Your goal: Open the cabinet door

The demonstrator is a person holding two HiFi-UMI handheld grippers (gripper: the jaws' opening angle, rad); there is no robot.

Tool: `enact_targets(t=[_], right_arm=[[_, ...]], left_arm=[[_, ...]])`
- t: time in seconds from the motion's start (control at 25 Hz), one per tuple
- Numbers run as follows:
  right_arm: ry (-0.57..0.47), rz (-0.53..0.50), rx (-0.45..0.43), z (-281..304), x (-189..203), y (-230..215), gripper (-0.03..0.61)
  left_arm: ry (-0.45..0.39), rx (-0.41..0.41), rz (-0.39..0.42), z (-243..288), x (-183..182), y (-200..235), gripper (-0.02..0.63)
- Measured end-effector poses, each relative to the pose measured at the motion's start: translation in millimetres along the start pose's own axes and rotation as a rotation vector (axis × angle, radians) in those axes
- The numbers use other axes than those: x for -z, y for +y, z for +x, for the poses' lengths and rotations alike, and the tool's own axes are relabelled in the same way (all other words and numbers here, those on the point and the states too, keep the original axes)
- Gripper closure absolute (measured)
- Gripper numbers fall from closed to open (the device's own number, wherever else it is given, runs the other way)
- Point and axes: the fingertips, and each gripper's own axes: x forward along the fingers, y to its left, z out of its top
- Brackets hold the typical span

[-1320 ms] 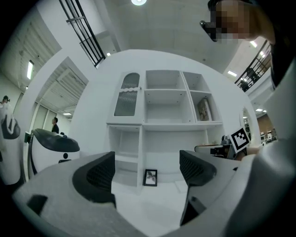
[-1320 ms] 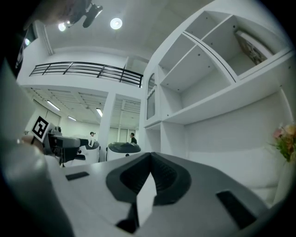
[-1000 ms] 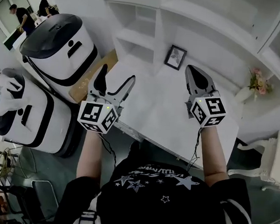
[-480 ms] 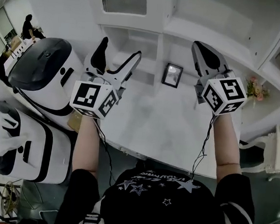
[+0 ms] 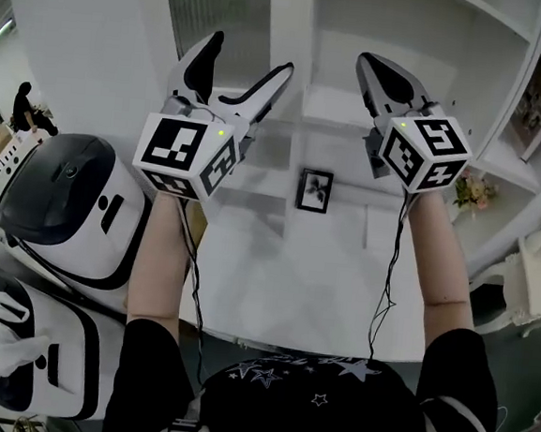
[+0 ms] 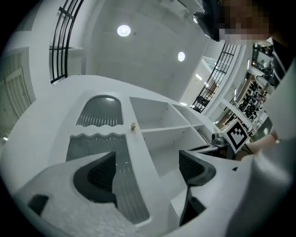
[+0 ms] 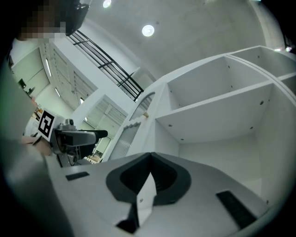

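The white cabinet door (image 5: 216, 8) with ribbed glass panes stands shut at the top left of the head view. My left gripper (image 5: 249, 58) is open and raised just in front of it, holding nothing. In the left gripper view the door (image 6: 99, 148) lies between and beyond the jaws of the left gripper (image 6: 147, 169), and its small knob (image 6: 133, 126) sits further up on the door's right edge. My right gripper (image 5: 367, 64) is shut and empty, held before the open shelves (image 5: 408, 44). The right gripper (image 7: 149, 171) view shows the door (image 7: 127, 136) off to the left.
A framed picture (image 5: 314, 189) stands on the white desk top (image 5: 275, 277) under the shelves. Two white machines with black tops (image 5: 65, 202) stand at the left. Flowers (image 5: 475, 191) sit on the right shelving. A person (image 5: 26, 109) is far off at the left.
Both grippers have risen from over the desk up to the cabinet's level. The left stays open, the right stays shut.
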Motion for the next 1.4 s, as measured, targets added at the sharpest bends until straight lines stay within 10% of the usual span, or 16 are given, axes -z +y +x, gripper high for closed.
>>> enact_targets(t=[0.6, 1.4], right_arm=[[-0.136, -0.180, 0.013, 36, -76, -40, 0.572], [-0.197, -0.170, -0.078, 22, -68, -62, 0.572]], left_arm=[[-0.143, -0.085, 0.161, 106, -74, 36, 0.308], [-0.147, -0.281, 0.099, 140, -73, 54, 0.520]])
